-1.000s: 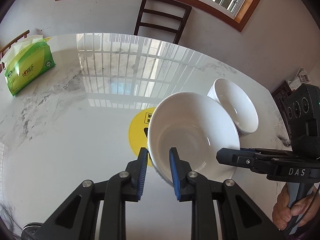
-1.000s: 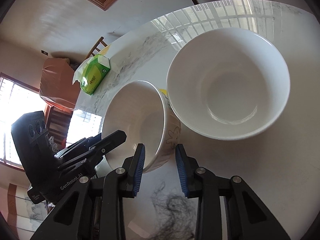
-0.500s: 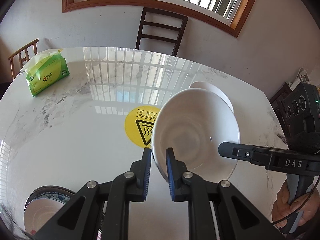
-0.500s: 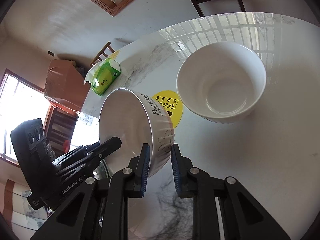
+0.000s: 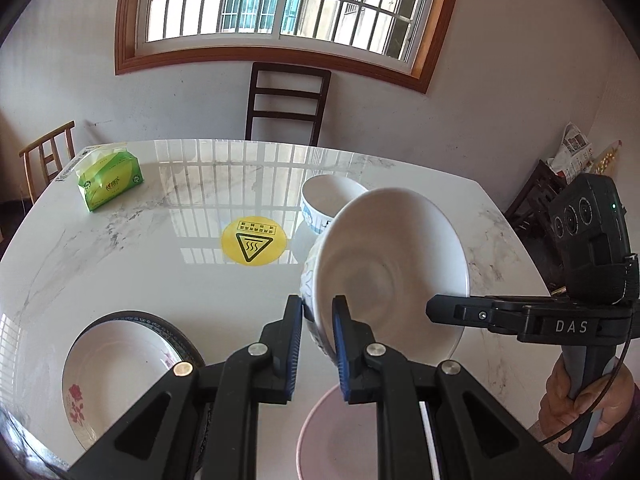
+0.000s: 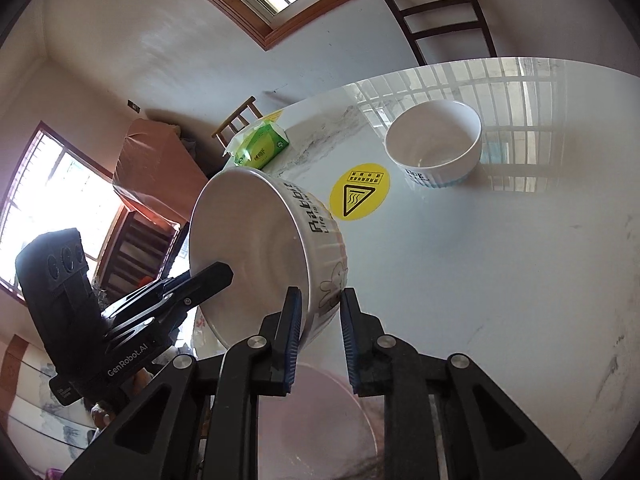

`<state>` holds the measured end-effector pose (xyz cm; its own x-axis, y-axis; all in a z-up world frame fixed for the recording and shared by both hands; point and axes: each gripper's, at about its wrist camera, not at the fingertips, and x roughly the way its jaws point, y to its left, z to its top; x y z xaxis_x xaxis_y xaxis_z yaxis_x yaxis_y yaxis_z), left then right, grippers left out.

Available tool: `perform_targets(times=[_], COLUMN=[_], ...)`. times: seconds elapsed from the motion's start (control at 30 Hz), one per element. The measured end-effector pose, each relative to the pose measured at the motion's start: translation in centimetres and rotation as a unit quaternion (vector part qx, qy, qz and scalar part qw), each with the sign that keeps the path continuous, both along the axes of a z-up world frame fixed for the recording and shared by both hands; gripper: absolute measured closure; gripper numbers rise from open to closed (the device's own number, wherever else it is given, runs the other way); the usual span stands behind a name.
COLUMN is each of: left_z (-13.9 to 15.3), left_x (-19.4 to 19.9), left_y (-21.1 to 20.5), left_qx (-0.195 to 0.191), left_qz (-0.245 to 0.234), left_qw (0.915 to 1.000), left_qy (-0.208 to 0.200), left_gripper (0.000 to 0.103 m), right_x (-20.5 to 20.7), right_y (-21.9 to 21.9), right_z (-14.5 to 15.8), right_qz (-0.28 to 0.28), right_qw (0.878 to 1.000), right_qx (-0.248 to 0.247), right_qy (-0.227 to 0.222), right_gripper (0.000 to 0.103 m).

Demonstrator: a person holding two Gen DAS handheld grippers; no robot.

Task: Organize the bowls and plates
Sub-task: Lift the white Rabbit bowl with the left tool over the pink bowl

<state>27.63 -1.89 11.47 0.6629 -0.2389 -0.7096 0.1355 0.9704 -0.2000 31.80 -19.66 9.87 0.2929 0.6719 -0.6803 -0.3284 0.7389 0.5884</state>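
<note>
Centrally, a white rabbit-print bowl (image 5: 384, 264) is held tilted on edge above the marble worktop (image 5: 132, 280), gripped from two sides. The left gripper (image 5: 316, 340) has its blue-padded fingers (image 5: 294, 344) clamped on the bowl's near rim, one pad inside and one outside the wall. The right gripper (image 6: 318, 332) is likewise clamped on the same bowl (image 6: 272, 248); in the right wrist view one pad lies inside the rim and the other against the printed outer wall. From the left wrist view the right gripper's fingers (image 5: 460, 312) enter at the right, with a hand (image 5: 576, 400) on the handle below.

A second white bowl (image 5: 332, 204) stands upright on the worktop, far of the held bowl and right of the round yellow warning sticker (image 5: 254, 240). A dark-rimmed plate with a red flower (image 5: 116, 368) lies at near left. A pink-rimmed dish (image 5: 332, 432) lies near, beneath the held bowl. A green tissue pack (image 5: 110, 184) sits at far left. A dark chair (image 5: 286, 104) stands beyond the worktop, under the barred window (image 5: 280, 0).
</note>
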Motion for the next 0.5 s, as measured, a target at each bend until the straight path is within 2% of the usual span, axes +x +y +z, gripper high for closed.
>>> perform_targets(times=[0.33, 0.5], left_z=[-0.9, -2.0], left_x=[-6.8, -9.0], left_y=[-2.1, -2.5], left_qx=[0.014, 0.021], left_qz=[-0.020, -0.025], left_qw=[0.9996, 0.9994], left_qy=[-0.013, -0.012], left_gripper=[0.087, 0.087], right_x=[-7.4, -9.6], right_y=[-1.8, -2.3], right_z=[-1.0, -1.8], right_qz=[-0.003, -0.005], right_qw=[1.000, 1.000], right_qx=[0.006, 0.005], right_qy=[0.004, 0.009], right_gripper=[0.084, 0.084])
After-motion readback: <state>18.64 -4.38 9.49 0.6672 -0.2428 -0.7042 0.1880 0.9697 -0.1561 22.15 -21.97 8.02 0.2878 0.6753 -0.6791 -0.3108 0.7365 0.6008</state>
